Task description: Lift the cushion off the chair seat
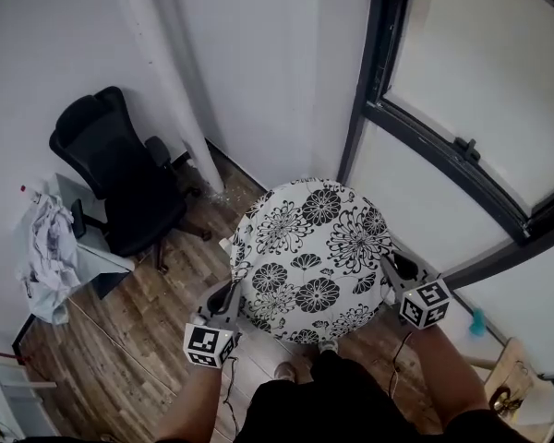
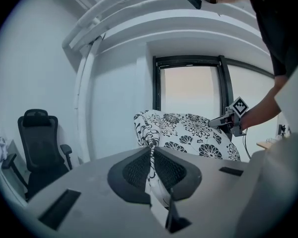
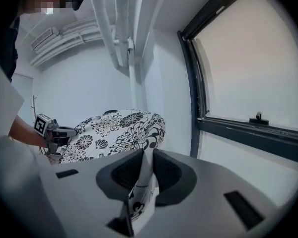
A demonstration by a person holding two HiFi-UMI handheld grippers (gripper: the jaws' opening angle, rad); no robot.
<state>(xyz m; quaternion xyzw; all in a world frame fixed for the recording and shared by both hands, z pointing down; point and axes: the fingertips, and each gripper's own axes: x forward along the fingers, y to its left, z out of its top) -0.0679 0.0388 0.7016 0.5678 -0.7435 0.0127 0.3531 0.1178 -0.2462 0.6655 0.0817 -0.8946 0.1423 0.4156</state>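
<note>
A round white cushion with black flower print hangs in the air between both grippers, tilted, and hides whatever is below it. My left gripper is shut on its near left edge; in the left gripper view the fabric is pinched between the jaws and the cushion stretches away to the other gripper. My right gripper is shut on the right edge; in the right gripper view the printed fabric runs between the jaws and the cushion reaches to the left gripper.
A black office chair stands at the left by a white desk with crumpled cloth. A white wall and pipe are behind, a dark-framed window at the right. Wooden floor lies below.
</note>
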